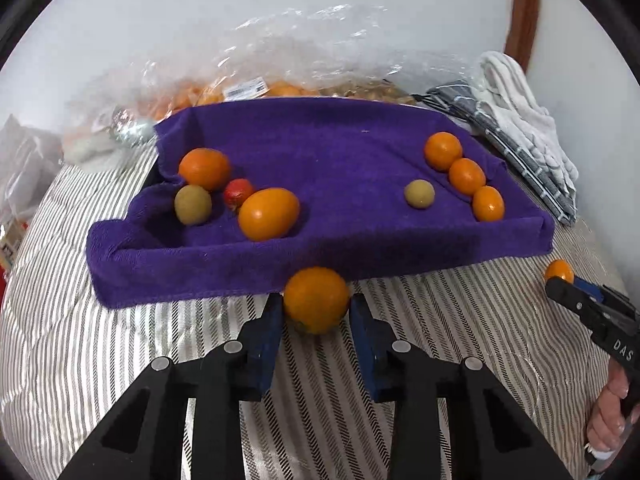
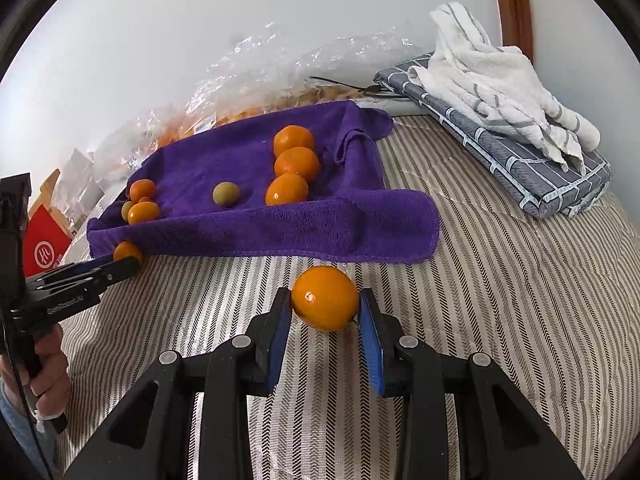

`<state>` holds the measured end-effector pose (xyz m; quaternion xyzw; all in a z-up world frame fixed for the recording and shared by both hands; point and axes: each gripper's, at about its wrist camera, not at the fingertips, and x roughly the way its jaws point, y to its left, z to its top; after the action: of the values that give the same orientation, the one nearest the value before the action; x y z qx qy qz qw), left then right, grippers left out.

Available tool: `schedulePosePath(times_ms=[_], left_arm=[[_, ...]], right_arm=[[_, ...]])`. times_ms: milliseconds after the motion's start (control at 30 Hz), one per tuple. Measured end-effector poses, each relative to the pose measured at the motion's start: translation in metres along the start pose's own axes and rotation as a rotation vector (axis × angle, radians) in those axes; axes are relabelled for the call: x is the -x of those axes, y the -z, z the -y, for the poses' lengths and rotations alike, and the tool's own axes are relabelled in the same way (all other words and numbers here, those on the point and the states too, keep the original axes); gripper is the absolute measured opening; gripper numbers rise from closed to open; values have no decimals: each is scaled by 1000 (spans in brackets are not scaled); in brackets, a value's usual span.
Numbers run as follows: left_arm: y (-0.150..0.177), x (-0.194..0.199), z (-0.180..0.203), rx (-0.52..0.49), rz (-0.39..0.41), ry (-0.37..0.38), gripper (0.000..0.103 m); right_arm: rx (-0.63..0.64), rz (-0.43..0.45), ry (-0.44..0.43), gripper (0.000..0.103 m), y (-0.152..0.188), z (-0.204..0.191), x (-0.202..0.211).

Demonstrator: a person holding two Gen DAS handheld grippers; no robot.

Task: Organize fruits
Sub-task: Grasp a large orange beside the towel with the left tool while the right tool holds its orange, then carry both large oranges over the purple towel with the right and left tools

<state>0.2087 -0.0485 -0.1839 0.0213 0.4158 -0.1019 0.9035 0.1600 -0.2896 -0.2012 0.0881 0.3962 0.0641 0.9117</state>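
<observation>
Two hand-held grippers work over a bed with a striped cover [image 2: 500, 300], where a purple towel [image 1: 320, 240] draped over a shallow tray holds sorted fruit. The left hand-held gripper [image 1: 316, 306] pinches an orange [image 1: 316, 300] between its blue pads, just at the towel's near edge; the right hand-held gripper [image 2: 325, 304] pinches a second orange [image 2: 325, 298] the same way, a little short of the towel. On the towel, a row of three oranges [image 1: 466, 176] lies at the right side, a mixed cluster [image 1: 224, 196] of oranges, a green fruit and a red fruit sits at the left, and one lone green fruit [image 1: 419, 194] rests between them. To do this step well, each orange likely wants a lift clear of the raised towel rim, then a low, gentle release beside its own kind — round fruit rolls. Readable writing: "DAS" on the right tool's body and "GenRobot.AI" on the left's; a label on the plastic bag [image 1: 304, 60] behind is too small to read.
</observation>
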Motion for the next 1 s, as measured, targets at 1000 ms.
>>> schedulePosePath(times_ms=[1000], left_arm=[[6,51,-37,109,239,87,32]], right_arm=[[13,27,-89,34,2,-1,7]])
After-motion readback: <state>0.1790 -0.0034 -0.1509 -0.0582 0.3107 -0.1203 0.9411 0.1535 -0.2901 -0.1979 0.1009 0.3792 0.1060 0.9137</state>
